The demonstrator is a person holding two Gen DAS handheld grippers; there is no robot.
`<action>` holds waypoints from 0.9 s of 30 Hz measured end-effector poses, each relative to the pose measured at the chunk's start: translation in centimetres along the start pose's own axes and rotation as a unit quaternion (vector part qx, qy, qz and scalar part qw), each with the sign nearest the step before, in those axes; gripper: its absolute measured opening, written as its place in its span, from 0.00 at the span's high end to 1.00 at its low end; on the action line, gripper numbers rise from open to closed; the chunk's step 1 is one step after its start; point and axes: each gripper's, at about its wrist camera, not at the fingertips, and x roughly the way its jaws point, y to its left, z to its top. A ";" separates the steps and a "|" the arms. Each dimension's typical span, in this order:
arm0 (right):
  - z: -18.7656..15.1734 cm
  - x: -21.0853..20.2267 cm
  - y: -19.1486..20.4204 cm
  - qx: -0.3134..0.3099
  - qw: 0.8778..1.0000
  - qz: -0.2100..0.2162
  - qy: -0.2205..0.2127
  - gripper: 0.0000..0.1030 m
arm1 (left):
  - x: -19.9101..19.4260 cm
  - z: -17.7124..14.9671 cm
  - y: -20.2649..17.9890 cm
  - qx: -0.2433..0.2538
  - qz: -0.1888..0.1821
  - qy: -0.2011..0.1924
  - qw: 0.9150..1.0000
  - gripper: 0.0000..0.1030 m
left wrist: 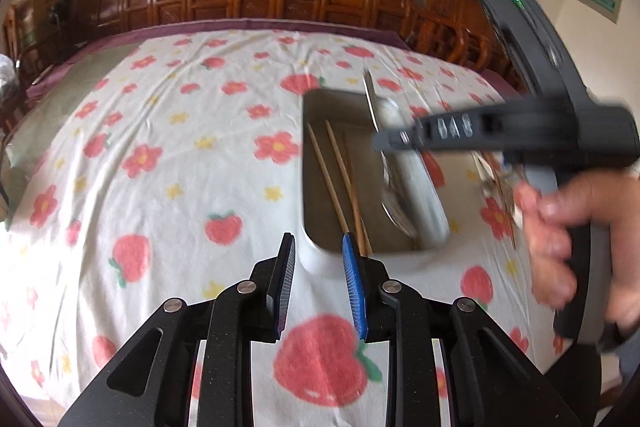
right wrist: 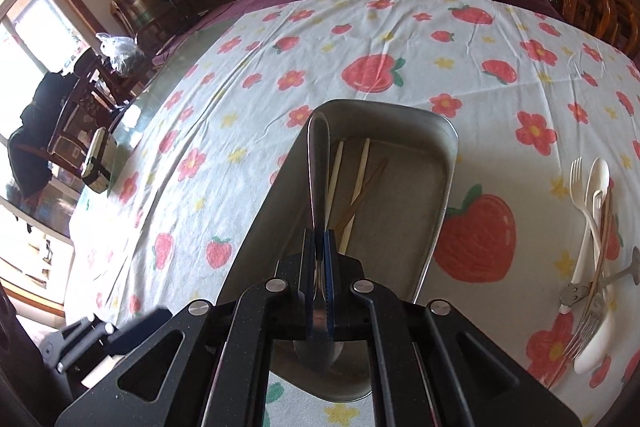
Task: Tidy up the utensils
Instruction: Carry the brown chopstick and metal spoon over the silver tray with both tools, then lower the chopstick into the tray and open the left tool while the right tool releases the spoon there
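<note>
Strawberry-print cloth covers our worktop (right wrist: 500,39): our right hand-held gripper (right wrist: 319,247) clenches a slick, stiff steel spoon (right wrist: 318,163) mid-handle above the metal tray (right wrist: 450,143); our left hand-held gripper (left wrist: 318,247) hangs released, empty.

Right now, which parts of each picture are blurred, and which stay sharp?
Left wrist view: the right gripper and the hand are smeared by motion, the metal tray slightly soft, the tablecloth sharp. Right wrist view: mostly crisp, the spoon in its jaws clear; only the left gripper blurs.
</note>
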 end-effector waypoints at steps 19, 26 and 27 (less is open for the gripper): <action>-0.2 -0.2 -1.4 -0.003 1.000 -0.004 -0.002 0.95 | 2.2 -0.3 -3.4 0.045 -0.021 0.023 0.999 1.00; -0.1 -0.3 -1.4 -0.010 1.000 -0.002 -0.004 0.95 | 1.6 0.5 -3.2 0.039 -0.025 0.009 0.999 1.00; -0.1 -0.3 -1.4 -0.010 1.000 -0.003 -0.005 0.95 | 1.4 0.8 -3.3 0.041 -0.025 0.006 0.999 1.00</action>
